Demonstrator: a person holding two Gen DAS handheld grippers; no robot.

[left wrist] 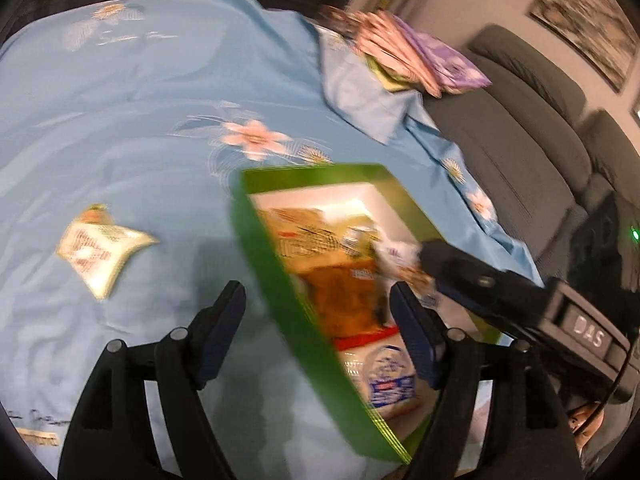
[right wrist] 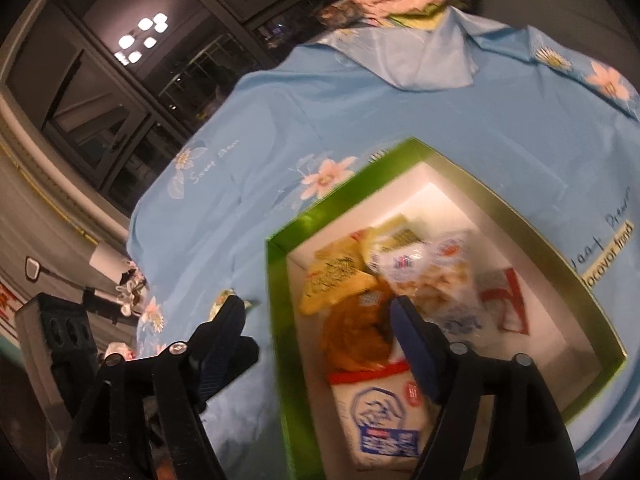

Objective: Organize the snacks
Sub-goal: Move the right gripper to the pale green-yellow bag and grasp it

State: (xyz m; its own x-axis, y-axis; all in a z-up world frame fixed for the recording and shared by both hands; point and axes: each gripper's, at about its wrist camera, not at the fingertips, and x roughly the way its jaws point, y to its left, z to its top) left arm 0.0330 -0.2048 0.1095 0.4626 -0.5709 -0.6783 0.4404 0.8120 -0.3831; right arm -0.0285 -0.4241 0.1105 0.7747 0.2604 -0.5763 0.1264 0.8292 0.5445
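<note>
Left wrist view is showing you the last loose snack packet point(left wrist: 100, 249) lying alone on the blue floral cloth point(left wrist: 132, 132), well left of the green box point(left wrist: 280, 264). It is looking light, soft and crinkly, so you are best pinching its flat middle. Your left gripper point(left wrist: 318, 308) and right gripper point(right wrist: 316, 320) are both standing open, holding nothing. Only the right wrist view is showing you the box's full contents.

Green box point(right wrist: 280, 320) — snack packets point(right wrist: 344, 280) inside
</note>
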